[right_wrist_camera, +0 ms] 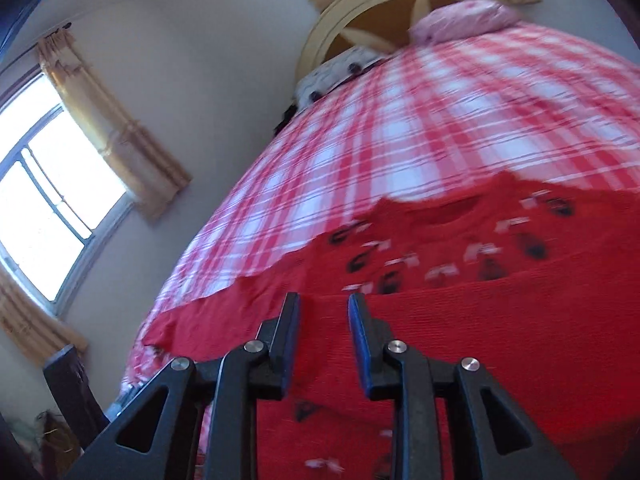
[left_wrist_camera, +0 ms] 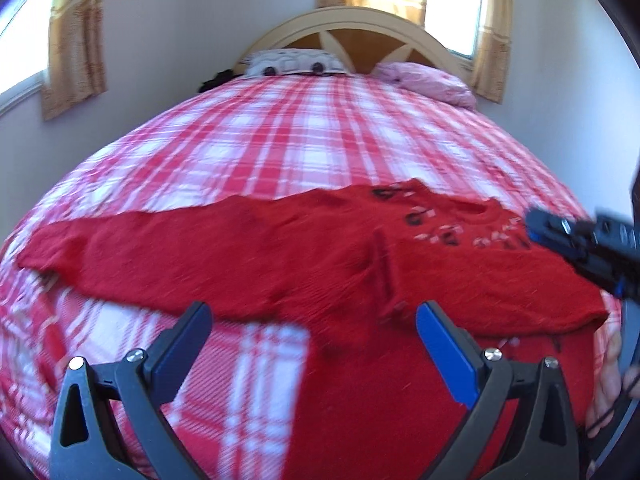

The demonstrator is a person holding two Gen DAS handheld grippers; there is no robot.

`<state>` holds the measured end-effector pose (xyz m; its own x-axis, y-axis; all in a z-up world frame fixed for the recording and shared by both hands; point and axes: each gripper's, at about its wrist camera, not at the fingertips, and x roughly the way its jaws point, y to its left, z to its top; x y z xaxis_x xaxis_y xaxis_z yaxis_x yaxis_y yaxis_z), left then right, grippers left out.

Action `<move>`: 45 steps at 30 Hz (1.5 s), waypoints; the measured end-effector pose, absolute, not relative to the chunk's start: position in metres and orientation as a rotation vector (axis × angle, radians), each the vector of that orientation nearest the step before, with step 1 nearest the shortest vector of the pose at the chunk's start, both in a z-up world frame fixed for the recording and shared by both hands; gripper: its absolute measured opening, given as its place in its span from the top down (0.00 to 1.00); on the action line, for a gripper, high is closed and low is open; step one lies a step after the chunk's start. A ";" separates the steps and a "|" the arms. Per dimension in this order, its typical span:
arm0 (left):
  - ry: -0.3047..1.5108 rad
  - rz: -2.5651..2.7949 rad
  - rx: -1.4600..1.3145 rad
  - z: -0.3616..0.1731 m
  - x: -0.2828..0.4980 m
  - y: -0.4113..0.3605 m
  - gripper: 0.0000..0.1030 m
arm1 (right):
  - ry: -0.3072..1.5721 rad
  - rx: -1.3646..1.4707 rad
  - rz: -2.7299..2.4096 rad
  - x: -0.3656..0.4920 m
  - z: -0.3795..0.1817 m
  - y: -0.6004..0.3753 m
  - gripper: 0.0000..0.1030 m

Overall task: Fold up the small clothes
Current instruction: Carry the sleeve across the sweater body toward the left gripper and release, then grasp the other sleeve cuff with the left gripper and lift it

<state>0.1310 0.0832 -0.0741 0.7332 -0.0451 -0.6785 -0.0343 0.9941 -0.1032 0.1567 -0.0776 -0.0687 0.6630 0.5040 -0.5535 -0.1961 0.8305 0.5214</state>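
A red knitted sweater point(left_wrist_camera: 320, 256) is seen spread across the near part of a bed covered by a red-and-white plaid bedspread point(left_wrist_camera: 300, 132), with one sleeve stretched out to the left and the neckline and patterned yoke turned toward the headboard point(left_wrist_camera: 352, 28). No completed fold can be made out, though a ridge in the cloth near the middle suggests that some layer is doubled there; the work is judged to be at an early stage, with the sleeves and body left to be folded in. The left gripper point(left_wrist_camera: 316, 328) is held just above the near hem with its fingers wide apart and nothing between them. The right gripper point(right_wrist_camera: 323, 312) is held low over the sweater's body, its fingers parted by a narrow gap, and no cloth is seen to be pinched
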 end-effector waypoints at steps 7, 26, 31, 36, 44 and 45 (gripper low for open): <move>0.886 -0.151 -0.165 -0.097 0.177 0.053 0.33 | 0.702 0.412 0.183 0.110 -0.070 -0.152 0.75; 0.913 -0.288 -0.212 -0.108 0.163 0.049 0.72 | 0.741 0.361 0.209 0.085 -0.098 -0.145 0.75; 0.892 -0.268 -0.261 -0.113 0.169 0.054 0.82 | 0.748 0.374 0.198 0.082 -0.102 -0.149 0.75; 0.819 -0.224 -0.194 -0.094 0.171 0.055 0.85 | 0.726 0.383 0.132 0.081 -0.098 -0.164 0.75; 0.804 -0.153 -0.138 -0.098 0.174 0.064 0.84 | 0.661 0.457 -0.008 0.082 -0.085 -0.230 0.75; 0.810 -0.146 -0.110 -0.101 0.174 0.059 0.84 | 0.660 0.456 -0.013 0.084 -0.084 -0.232 0.75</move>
<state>0.1740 0.0592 -0.1015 0.6805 -0.1718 -0.7123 0.0877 0.9842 -0.1536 0.0844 -0.2324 -0.0844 0.7938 0.1313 -0.5938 0.1538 0.9014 0.4048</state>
